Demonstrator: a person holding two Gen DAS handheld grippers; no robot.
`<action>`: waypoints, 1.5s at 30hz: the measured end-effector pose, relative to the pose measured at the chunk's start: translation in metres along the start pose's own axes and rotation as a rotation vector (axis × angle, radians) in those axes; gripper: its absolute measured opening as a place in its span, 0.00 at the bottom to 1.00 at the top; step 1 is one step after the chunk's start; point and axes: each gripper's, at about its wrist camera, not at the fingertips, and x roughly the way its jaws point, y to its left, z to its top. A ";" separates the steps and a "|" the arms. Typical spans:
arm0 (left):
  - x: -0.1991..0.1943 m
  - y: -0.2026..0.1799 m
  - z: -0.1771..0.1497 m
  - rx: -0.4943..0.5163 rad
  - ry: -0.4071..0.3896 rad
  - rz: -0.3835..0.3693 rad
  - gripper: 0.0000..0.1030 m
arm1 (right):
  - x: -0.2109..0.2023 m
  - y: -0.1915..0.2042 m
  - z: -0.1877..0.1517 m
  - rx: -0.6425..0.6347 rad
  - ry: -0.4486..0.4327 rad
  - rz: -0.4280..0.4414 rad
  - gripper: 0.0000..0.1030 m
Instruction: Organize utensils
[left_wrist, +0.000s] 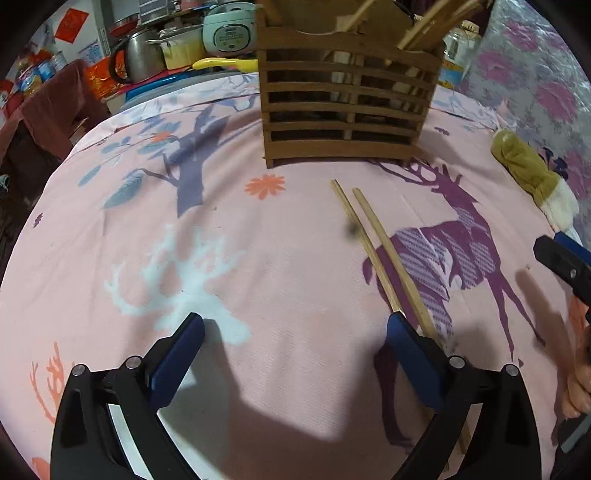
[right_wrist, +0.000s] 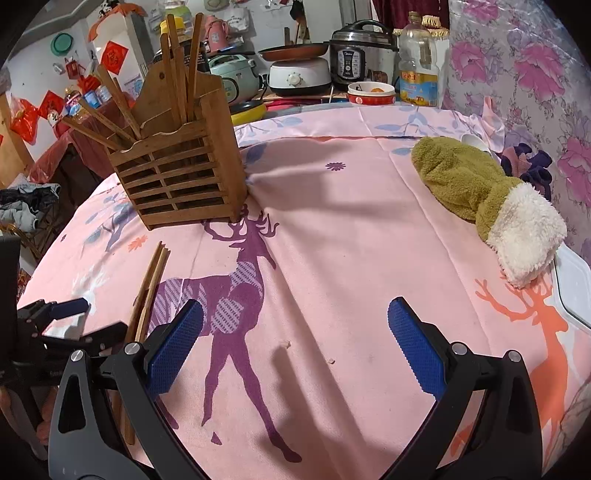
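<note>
Two chopsticks (left_wrist: 373, 243) lie on our pink deer-print desk (left_wrist: 280, 258) before the wooden holder (left_wrist: 347, 107), cookers behind. Our left gripper (left_wrist: 295, 354) and right gripper (right_wrist: 295, 339) hover wide open, empty.

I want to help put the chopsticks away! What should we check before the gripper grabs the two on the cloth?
1. Left gripper open: ok, jaws wide apart, nothing held.
2. Right gripper open: ok, also empty.
3. Loose chopsticks reachable: ok, both lie side by side on the pink cloth, beside the left gripper's right finger, not between the fingers.
4. Wooden holder upright: ok, it stands on the cloth.
5. Room in the holder: cannot tell, several chopsticks already stick out.
6. Clear path to holder: ok, the green mitten lies off to the side.
</note>
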 end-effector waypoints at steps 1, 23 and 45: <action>-0.001 0.000 -0.001 -0.003 -0.001 -0.010 0.94 | 0.000 0.000 0.000 -0.002 0.000 -0.001 0.94; 0.000 -0.013 -0.002 0.039 0.003 -0.048 0.96 | 0.001 -0.001 0.000 0.008 0.005 -0.005 0.94; -0.002 -0.019 -0.005 0.055 0.005 -0.044 0.96 | 0.002 -0.001 -0.001 0.014 0.014 -0.001 0.94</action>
